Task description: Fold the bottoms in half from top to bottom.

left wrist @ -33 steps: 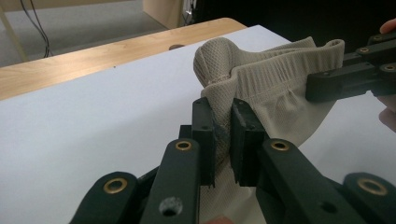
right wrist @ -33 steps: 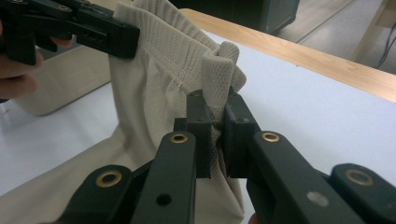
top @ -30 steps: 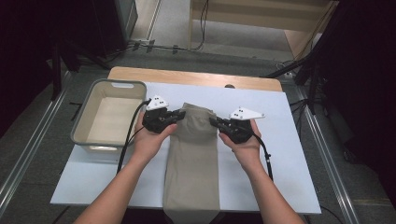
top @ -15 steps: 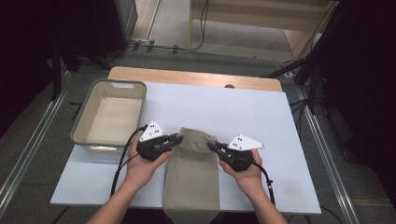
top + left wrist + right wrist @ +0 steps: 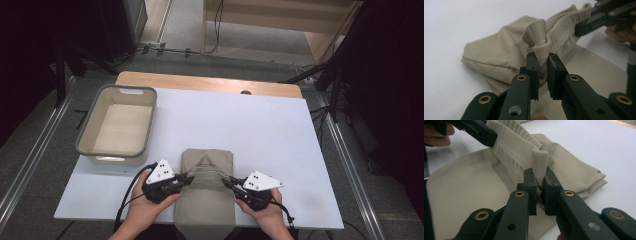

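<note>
A beige knit garment (image 5: 206,205) with a ribbed elastic band lies on the white board (image 5: 270,135) near its front edge. The far part is folded back over itself. My left gripper (image 5: 187,178) is shut on the band's left end (image 5: 537,32), with cloth bunched between the pads. At the right end of the band (image 5: 541,152), my right gripper (image 5: 226,182) is shut the same way. The band (image 5: 511,142) stretches between the two grippers, just above the flat cloth. A hand holds each gripper from below.
A grey-rimmed, empty tub (image 5: 151,120) stands on the board's left side, beyond my left gripper. A wooden tabletop edge (image 5: 210,84) shows behind the board. Metal rails run along both sides on the floor, and cables trail from the grippers.
Both hands have drawn toward the front edge and lower, carrying the band with them. The garment's far part has folded back over the near part, so it looks shorter.
</note>
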The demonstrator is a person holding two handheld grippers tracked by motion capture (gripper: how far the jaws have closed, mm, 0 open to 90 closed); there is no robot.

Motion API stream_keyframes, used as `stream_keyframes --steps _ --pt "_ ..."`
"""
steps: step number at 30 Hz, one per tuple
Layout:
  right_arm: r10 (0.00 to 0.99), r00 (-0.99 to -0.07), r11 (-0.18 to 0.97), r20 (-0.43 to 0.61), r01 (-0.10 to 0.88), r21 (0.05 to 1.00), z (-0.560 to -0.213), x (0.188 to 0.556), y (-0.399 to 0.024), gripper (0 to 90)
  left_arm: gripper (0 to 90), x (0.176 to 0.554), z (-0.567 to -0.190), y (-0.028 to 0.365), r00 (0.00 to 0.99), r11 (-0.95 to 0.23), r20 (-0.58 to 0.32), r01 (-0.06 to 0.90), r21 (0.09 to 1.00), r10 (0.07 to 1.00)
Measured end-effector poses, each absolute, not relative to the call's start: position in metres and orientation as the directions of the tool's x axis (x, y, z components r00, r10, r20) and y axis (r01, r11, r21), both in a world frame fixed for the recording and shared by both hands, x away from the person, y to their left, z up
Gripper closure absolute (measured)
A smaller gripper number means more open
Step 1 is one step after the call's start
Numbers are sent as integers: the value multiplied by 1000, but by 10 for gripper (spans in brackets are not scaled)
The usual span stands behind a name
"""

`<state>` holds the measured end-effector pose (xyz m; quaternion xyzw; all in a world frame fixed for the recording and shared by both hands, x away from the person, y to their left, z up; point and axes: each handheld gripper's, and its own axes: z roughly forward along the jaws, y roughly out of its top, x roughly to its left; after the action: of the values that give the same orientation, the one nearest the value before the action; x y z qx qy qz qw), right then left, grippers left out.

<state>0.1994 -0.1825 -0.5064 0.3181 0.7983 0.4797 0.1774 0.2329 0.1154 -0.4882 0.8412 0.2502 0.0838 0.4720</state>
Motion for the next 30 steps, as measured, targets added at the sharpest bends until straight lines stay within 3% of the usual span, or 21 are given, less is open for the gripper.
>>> stream_keyframes --steps 12,14,17,20,25,30 --pt "630 -777 392 2 320 863 -508 166 -180 811 791 203 -493 123 893 -477 -94 321 818 440" --pt "606 -795 400 27 334 854 -509 163 -185 747 672 201 -493 122 907 -504 -92 309 806 411" --pt "563 -823 385 75 342 857 -504 163 -194 468 379 206 -484 128 905 -461 -129 324 826 406" --pt "573 -813 334 106 350 875 -494 168 -205 305 214 220 -476 130 895 -433 -145 339 835 423" --pt "653 -744 253 142 392 885 -486 191 -214 279 211 251 -472 130 861 -388 -183 391 834 474" --pt "725 -668 241 164 470 849 -491 219 -212 318 300 273 -474 123 842 -396 -175 412 821 511"
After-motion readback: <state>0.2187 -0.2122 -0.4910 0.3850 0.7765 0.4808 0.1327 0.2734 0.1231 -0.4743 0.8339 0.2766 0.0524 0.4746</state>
